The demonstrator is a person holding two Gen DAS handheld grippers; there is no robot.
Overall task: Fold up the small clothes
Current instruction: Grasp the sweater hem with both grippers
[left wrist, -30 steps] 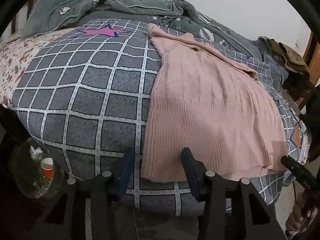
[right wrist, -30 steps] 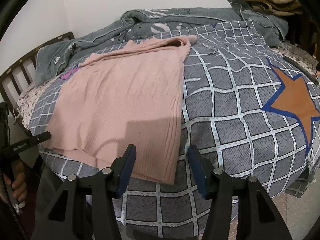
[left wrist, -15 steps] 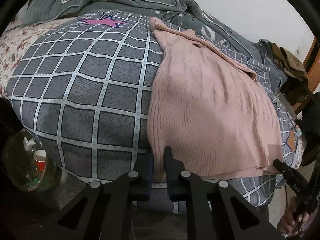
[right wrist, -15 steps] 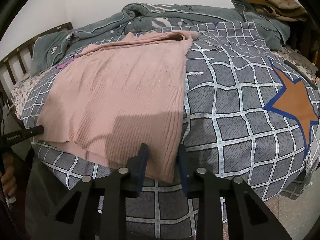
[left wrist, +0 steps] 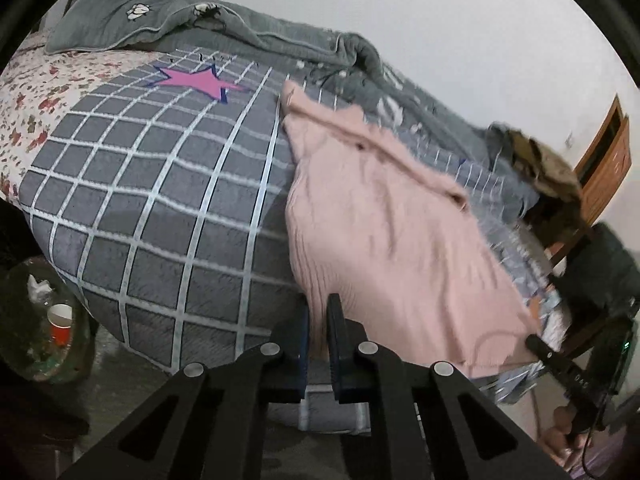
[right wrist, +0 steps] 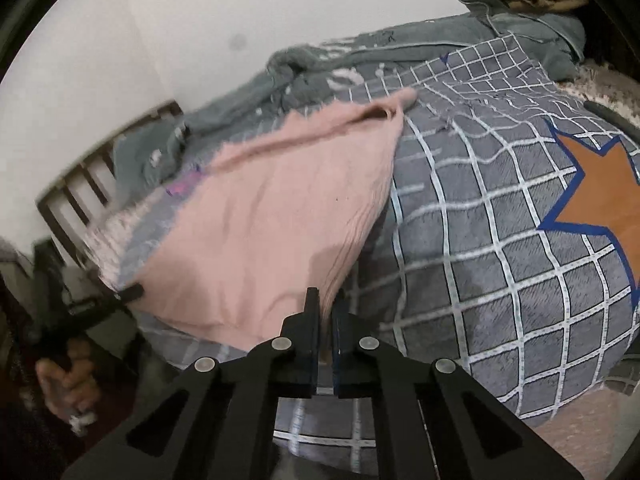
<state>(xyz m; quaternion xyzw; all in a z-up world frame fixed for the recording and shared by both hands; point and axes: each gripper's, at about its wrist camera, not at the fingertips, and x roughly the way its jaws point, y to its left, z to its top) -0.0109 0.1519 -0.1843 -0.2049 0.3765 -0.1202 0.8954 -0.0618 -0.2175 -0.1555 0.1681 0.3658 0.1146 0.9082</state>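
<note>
A pink knitted sweater (left wrist: pixel 384 220) lies spread on a bed with a grey checked quilt (left wrist: pixel 160 208). My left gripper (left wrist: pixel 318 312) is shut on the sweater's near left hem corner, which is raised off the quilt. In the right wrist view the same sweater (right wrist: pixel 272 216) runs away from me, and my right gripper (right wrist: pixel 326 304) is shut on its near right hem corner, also lifted. The right gripper's tip (left wrist: pixel 538 346) pokes in at the sweater's far hem corner in the left wrist view. A hand (right wrist: pixel 68 384) holding the left gripper shows at the lower left of the right wrist view.
A grey-green blanket (left wrist: pixel 248 36) is bunched along the wall at the bed's far side. Brown clothes (left wrist: pixel 540 160) are piled at the bed's right end near a wooden door (left wrist: pixel 604 160). A bin with a red cup (left wrist: pixel 60 324) stands on the floor at left. A wooden headboard (right wrist: pixel 80 184) closes the bed's left end.
Both grippers went from open around the sweater's hem corners to shut on them. Both have since risen, lifting the hem off the quilt.
</note>
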